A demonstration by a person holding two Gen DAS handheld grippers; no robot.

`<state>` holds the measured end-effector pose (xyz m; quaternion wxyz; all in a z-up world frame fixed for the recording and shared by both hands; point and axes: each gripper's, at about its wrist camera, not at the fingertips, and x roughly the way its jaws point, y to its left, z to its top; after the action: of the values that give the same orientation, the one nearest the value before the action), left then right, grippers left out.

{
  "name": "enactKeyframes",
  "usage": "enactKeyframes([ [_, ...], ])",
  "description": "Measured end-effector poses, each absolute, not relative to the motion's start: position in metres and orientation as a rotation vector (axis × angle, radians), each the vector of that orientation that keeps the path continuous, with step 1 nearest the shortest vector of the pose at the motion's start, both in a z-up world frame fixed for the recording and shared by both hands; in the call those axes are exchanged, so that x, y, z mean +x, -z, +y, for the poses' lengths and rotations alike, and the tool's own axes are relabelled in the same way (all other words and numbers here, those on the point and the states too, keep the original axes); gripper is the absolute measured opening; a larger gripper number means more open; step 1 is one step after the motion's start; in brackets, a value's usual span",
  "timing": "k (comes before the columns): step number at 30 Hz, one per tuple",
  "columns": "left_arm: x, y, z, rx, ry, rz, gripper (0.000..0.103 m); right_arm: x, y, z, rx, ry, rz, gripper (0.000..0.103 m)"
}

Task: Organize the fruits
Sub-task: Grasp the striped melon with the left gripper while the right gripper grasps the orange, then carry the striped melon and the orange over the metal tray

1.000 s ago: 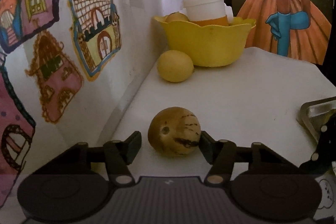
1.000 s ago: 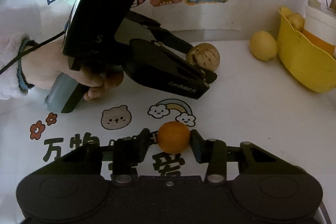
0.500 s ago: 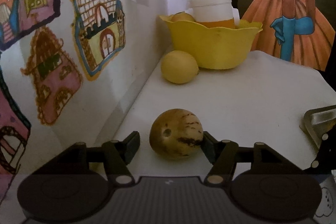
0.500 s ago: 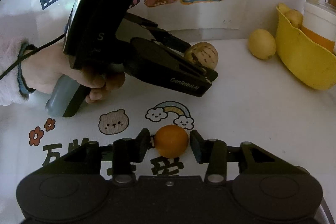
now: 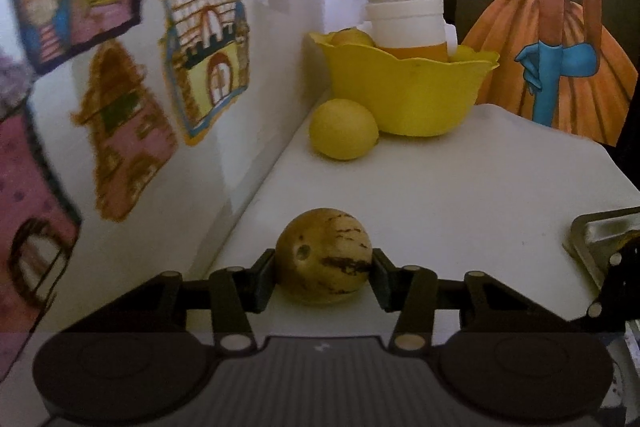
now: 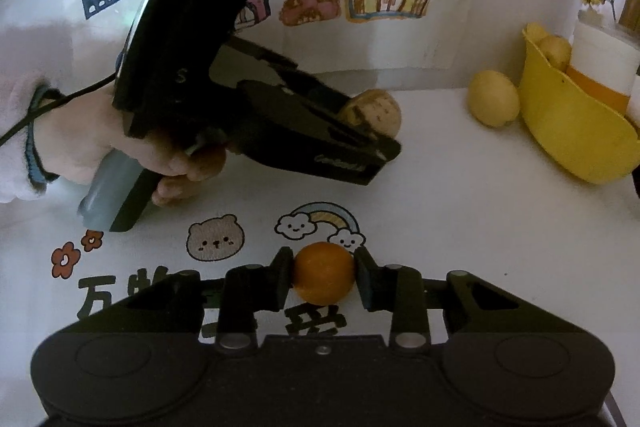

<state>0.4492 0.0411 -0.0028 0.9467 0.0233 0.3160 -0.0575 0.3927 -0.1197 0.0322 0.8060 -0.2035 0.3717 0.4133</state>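
Left tongs (image 5: 323,275) closing around round mottled fruit (image 5: 322,261), right tongs (image 6: 323,279) around smooth orange (image 6: 324,273).

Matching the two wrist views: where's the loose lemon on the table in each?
Left wrist: lemon upper centre, beside the yellow bowl, to its left.
Right wrist: lemon right of centre, left of the bowl.
Shared landmark: the yellow bowl, holding a white jar.

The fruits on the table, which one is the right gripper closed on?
The small orange fruit, pinched between the right gripper pads. The brown streaked fruit sits in the closing left gripper, and the lemon lies untouched beside the yellow bowl.
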Motion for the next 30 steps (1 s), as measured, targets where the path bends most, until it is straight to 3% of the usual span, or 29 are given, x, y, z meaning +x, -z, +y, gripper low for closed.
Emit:
enactKeyframes([
  [30, 0.315, -0.035, 0.028, -0.045, 0.182, 0.541, 0.052, 0.306, -0.066, -0.179, -0.274, -0.817, 0.663, 0.035],
])
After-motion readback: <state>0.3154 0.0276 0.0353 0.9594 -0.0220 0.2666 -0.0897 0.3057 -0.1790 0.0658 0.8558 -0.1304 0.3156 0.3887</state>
